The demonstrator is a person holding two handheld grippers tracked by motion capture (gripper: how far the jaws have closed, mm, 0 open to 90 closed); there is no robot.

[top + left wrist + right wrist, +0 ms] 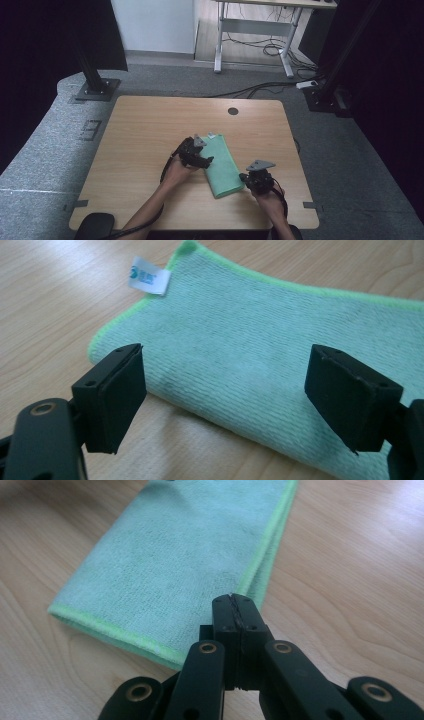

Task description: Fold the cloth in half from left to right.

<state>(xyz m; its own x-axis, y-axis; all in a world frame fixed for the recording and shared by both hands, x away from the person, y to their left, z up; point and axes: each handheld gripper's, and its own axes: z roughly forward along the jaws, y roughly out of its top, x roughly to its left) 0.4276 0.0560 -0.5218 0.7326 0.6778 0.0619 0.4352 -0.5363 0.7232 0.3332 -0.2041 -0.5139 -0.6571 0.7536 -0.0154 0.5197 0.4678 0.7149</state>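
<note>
Cloth [260, 355], white tag [148, 275] at corner

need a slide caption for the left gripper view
Open left gripper above a folded green microfibre cloth on a wooden table.

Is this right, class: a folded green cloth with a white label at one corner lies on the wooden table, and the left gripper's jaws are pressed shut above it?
Not quite. The left gripper has its jaws wide apart over the green cloth, nothing pressed between them, as the left gripper view shows. The cloth is folded, with a white label at one corner, on the wooden table.
</note>
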